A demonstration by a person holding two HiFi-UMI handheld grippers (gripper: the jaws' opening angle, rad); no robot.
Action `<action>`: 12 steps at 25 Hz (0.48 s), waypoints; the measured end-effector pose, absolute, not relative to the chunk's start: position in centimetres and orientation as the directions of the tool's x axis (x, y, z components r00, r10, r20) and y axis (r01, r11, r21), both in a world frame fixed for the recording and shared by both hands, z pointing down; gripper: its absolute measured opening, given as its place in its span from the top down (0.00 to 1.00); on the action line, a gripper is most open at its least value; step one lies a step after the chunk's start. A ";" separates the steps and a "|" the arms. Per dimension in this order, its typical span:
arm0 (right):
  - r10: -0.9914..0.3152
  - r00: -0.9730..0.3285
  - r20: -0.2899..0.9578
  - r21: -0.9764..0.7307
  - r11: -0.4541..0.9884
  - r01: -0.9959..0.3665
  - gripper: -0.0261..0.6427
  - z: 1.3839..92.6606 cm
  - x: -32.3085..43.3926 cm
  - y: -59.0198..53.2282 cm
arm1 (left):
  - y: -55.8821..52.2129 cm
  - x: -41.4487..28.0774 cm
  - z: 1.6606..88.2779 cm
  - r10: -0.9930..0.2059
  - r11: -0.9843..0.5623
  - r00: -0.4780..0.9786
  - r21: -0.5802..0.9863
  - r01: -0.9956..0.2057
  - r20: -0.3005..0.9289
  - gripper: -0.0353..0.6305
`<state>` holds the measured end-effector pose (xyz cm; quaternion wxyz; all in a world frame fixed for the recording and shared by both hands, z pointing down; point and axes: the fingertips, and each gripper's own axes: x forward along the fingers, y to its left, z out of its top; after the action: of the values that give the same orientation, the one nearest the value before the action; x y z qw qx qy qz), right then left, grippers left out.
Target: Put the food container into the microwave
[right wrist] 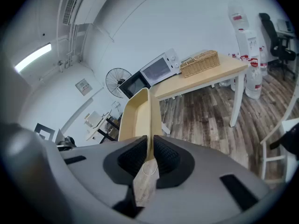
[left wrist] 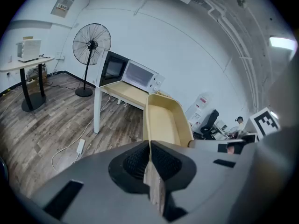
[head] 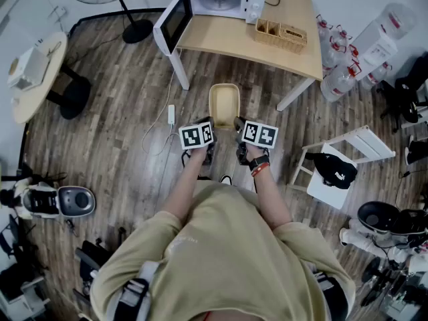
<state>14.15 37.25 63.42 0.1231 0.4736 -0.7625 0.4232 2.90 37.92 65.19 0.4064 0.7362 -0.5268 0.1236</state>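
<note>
Container (head: pixel 224 104): centre of the head view, held in the air over the floor (head: pixel 120 99), well apart from the microwave (head: pixel 224 0) at top centre. It looks empty.

Left claw (head: pixel 210 124) is closed narrow on the container's left wall. In its own view the pads (left wrist: pixel 138 160) pinch the thin rim edge-on. Right claw (head: pixel 238 123) is likewise closed on the right wall, with the rim caught between its pads (right wrist: pixel 163 157). Both claws point downward and hold near the container's lower end in the frame.

Microwave stands on the left end of the table (head: pixel 267 52), with its door (head: pixel 171 20) swung open toward the upper left. A basket (head: pixel 281 35) is just right of it.

Risks, as judged:
- Each grip is only a pinch on a thin wall. If the hands drift apart or together, the walls may flex and one rim may slip out, dropping that side.
- Both holds are at one end, so the far end is unsupported. An uneven lift could make it dip or pivot about the line between the claws.
- The open door juts out at the upper left. An approach too far left could clip it with the container or the left claw.
- With a claw on each side wall, the load may be wider than the cavity mouth. One claw may strike the frame before the container is in.
- A cable (head: pixel 170 115) lies on the floor, left of the path to the table. A step on it could jolt the carry.
</note>
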 end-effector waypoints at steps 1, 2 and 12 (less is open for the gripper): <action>-0.617 -0.524 0.587 -0.520 0.209 -0.828 0.87 63.3 14.1 37.8 | 38.6 2.9 65.4 -0.675 -0.106 0.413 0.474 -0.874 0.611 0.90; -0.617 -0.527 0.585 -0.511 0.224 -0.830 0.87 63.2 14.1 38.2 | 39.2 3.0 65.7 -0.675 -0.097 0.411 0.479 -0.872 0.613 0.90; -0.611 -0.530 0.587 -0.522 0.214 -0.825 0.86 64.4 14.9 37.4 | 39.1 3.7 66.5 -0.672 -0.067 0.399 0.486 -0.871 0.624 0.90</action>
<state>14.92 37.42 64.38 0.1280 0.4674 -0.7685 0.4178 3.73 39.06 66.48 0.4245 0.7208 -0.5353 0.1173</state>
